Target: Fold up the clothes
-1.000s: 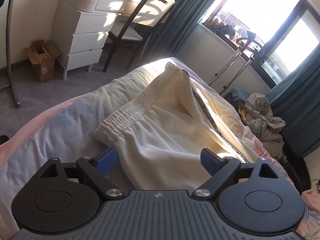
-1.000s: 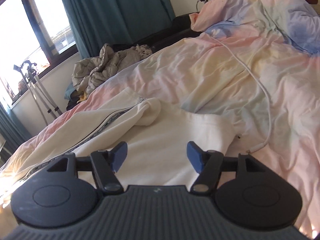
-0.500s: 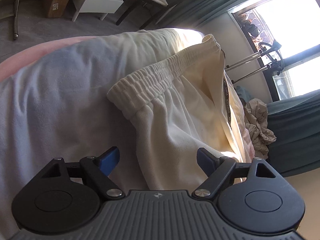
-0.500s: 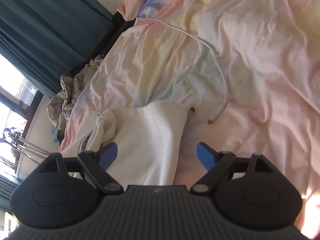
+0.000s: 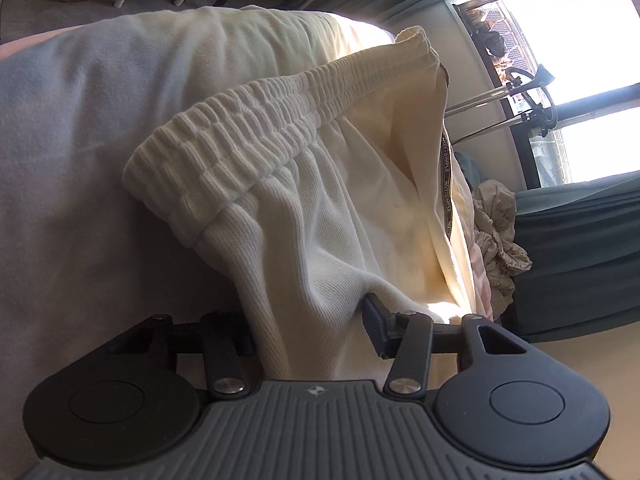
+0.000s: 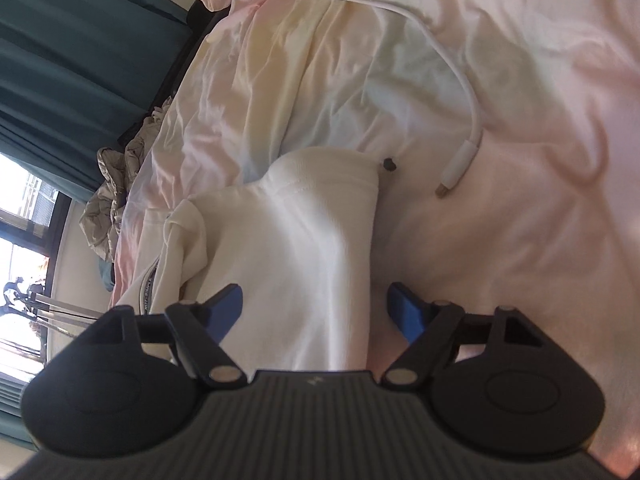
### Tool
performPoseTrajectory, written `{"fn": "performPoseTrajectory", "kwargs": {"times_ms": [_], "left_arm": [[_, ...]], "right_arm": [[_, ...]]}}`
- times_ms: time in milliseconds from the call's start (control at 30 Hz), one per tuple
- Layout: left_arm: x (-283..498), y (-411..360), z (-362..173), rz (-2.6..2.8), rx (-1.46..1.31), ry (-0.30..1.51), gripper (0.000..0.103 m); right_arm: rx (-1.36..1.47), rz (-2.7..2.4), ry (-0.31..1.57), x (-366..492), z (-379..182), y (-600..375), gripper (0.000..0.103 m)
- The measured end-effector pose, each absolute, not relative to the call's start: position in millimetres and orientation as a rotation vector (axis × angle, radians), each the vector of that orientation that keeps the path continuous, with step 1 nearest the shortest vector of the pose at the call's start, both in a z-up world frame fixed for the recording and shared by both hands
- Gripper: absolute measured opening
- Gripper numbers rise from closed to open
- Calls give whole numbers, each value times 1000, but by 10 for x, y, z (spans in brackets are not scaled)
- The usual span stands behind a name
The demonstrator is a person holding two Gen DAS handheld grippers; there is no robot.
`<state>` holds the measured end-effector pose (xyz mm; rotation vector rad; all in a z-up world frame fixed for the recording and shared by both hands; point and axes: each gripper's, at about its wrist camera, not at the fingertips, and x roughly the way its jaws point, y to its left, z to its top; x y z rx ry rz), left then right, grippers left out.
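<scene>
- Cream ribbed-knit trousers with elastic waistband (image 5: 320, 208) lie stretched across the pastel duvet (image 6: 500, 80).
- Left gripper (image 5: 312, 332) pinches fabric below the waistband.
- Right gripper (image 6: 316, 308) spread wide, straddling the leg end.
- Bite deep, catch both layers, keep the edge taut.
- White USB cable (image 6: 460, 160) nearby: steer clear.

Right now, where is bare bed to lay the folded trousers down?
Free: the duvet right of the charging cable, and the patch left of the waistband. Crowded: the cream trousers fill the middle, with a small dark object at the hem, just left of the cable.
</scene>
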<state>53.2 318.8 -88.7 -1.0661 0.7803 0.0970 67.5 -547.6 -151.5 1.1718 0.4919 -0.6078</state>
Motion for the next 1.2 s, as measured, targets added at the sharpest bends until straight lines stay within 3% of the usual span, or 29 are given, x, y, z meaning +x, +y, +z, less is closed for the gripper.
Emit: {"fn": "performPoseTrajectory", "kwargs": {"times_ms": [67,133,233,433,633,867,1200], "left_arm": [[480,3182,-826,91,-1054,752,26],[429,3175,-766,86,-1042,724,15],[324,3161,-647,75,-1030,673,6],[-95,3133,-214,29,-1024,531,6],[-286,3198,-64,33,-1049,508,5],[395,3209,323,47,-982,470,6],[2321,3090,325,82,-862,428,6]], "right_arm": [[1164,-623,492,719,-1539,-5462,46],[1161,-631,479,720,-1529,-5446,5],[1142,-607,397,625,-1377,-5424,5],[1029,-531,216,316,-863,-5235,4],[1003,-491,155,87,-562,-5237,4],[933,-444,184,687,-206,-5214,4],[852,-474,260,2656,-166,-5349,4]]}}
